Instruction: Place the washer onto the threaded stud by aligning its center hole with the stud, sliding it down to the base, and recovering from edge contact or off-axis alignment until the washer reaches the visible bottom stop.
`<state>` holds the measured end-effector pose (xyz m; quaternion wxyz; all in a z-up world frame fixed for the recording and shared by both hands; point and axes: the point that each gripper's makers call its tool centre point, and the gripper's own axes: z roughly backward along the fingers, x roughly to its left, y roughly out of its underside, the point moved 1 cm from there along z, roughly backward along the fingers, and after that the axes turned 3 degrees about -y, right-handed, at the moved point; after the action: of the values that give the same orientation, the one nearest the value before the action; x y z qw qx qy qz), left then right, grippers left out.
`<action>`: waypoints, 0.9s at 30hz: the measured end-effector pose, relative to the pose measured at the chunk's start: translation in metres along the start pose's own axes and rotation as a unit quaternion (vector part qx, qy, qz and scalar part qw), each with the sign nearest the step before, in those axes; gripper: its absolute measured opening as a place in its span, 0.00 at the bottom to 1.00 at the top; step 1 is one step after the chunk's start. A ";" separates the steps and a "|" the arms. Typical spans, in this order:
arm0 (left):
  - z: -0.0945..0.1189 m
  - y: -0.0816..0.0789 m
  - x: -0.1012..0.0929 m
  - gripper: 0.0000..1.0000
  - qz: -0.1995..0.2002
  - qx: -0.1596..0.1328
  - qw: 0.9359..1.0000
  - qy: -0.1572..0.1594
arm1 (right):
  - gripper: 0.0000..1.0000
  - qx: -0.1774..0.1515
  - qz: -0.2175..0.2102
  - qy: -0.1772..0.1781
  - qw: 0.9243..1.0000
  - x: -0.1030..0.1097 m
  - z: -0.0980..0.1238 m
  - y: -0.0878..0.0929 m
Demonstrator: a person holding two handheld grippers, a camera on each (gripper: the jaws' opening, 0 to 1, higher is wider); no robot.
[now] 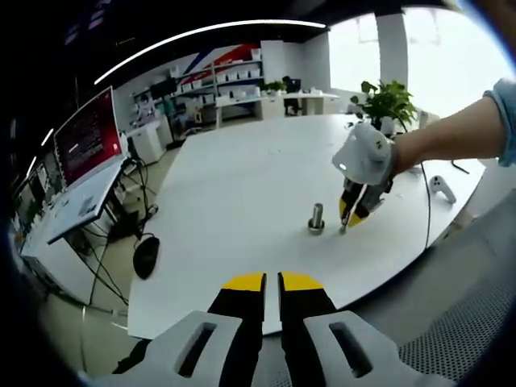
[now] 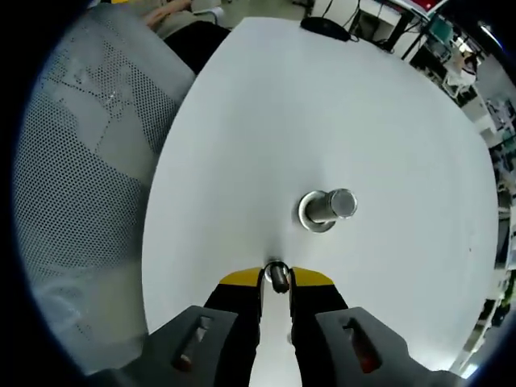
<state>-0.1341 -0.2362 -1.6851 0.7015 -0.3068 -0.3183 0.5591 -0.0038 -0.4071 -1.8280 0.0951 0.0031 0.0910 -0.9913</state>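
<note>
A short metal threaded stud [image 1: 316, 216] stands upright on its round base on the white table [image 1: 242, 185]. In the right gripper view the stud [image 2: 329, 207] sits a little ahead and to the right of my right gripper [image 2: 276, 278]. That gripper is shut on a small metal washer [image 2: 276, 275], held edge-on between the yellow tips. In the left gripper view the right gripper [image 1: 348, 219], held by a person's hand, hangs just right of the stud, its tips low near the table. My left gripper [image 1: 272, 282] hovers shut over the table's near edge with nothing in it.
A monitor [image 1: 89, 137] and a black mouse [image 1: 146, 255] sit on a desk to the left. A potted plant [image 1: 387, 101] and a white controller [image 1: 442, 188] lie on the table's far right. A grey mesh chair [image 2: 89, 161] stands beside the table [image 2: 387, 105].
</note>
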 end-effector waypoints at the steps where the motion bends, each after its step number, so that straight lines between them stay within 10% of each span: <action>1: 0.000 0.000 0.000 0.03 0.000 0.000 1.000 0.000 | 0.13 0.003 0.000 -0.002 1.000 0.001 -0.003 0.000; 8: 0.000 -0.001 0.000 0.03 0.002 -0.003 1.000 -0.001 | 0.15 0.020 0.002 -0.022 1.000 0.011 -0.014 0.004; 14: 0.000 -0.002 0.002 0.03 0.007 -0.008 1.000 -0.001 | 0.36 0.006 -0.023 -0.009 1.000 0.008 -0.013 0.008; 27: 0.000 -0.002 0.000 0.03 0.005 -0.008 1.000 0.004 | 0.37 -0.114 -0.139 -0.033 0.983 0.025 0.016 0.028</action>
<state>-0.1327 -0.2363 -1.6834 0.6975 -0.3164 -0.3184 0.5585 -0.0229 -0.4415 -1.8183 -0.0413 -0.0531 0.1992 -0.9776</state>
